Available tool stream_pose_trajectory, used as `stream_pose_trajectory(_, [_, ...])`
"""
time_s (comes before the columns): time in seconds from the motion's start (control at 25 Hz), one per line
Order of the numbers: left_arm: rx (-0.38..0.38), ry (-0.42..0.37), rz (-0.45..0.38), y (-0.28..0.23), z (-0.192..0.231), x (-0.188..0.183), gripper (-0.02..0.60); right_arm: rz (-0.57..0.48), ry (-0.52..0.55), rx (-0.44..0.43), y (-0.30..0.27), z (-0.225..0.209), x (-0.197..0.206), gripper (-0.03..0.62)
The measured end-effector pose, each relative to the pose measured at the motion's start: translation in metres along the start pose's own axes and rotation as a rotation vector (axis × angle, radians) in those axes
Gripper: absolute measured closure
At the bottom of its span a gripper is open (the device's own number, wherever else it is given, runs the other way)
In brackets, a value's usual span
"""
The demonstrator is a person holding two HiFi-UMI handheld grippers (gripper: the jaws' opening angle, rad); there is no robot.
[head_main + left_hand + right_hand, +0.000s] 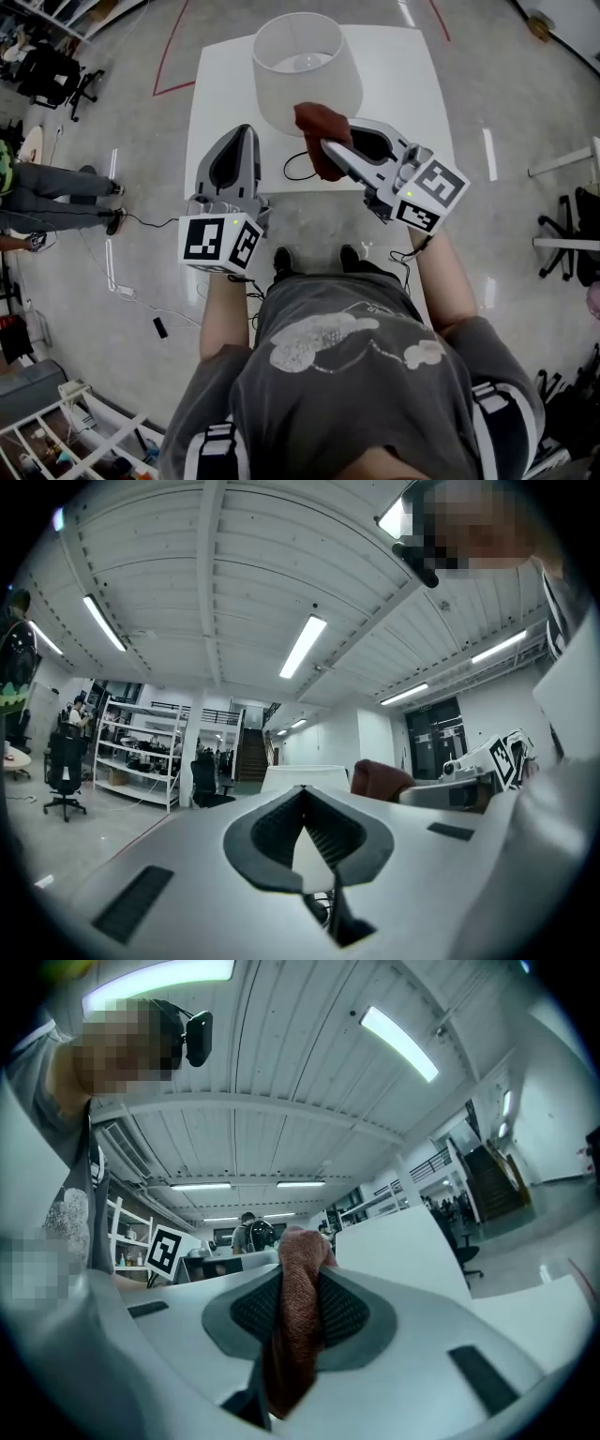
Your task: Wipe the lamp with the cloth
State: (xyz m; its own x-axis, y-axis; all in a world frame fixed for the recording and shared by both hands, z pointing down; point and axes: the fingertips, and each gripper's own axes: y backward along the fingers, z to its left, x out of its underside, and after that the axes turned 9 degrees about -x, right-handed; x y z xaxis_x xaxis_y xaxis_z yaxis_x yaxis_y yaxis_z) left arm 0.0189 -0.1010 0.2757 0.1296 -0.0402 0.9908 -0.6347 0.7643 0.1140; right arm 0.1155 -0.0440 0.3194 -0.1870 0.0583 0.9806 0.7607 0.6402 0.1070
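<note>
The lamp (305, 80) stands at the middle of a white table (403, 84), its pale shade open at the top. A reddish-brown cloth (322, 136) lies against the lower front of the shade, pinched between the jaws of the right gripper (330, 155), with its loose end hanging down between them. The left gripper (244, 141) hovers over the table's near left part, apart from the lamp, jaws pressed together at the tips on nothing. A dark cable (298, 169) curls on the table below the shade.
</note>
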Motion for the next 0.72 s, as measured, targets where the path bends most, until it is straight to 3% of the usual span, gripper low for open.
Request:
stream_pose_trajectory(0.32, [0.119,0.038,0.029,-0.023,0.039,0.003,0.574,-0.072,0.076,0.219,-0.03,-0.034,-0.038,0.508])
stream_pose_trajectory(0.44, [0.165,0.059,0.039,-0.022,0.062,0.005,0.574,-0.069,0.079,0.309,-0.05,-0.039,-0.037,0.508])
stream_pose_trajectory(0.72, [0.29,0.07,0.058,-0.022,0.072,0.016,0.574,-0.091,0.027,0.457,-0.053,-0.044,-0.014,0.508])
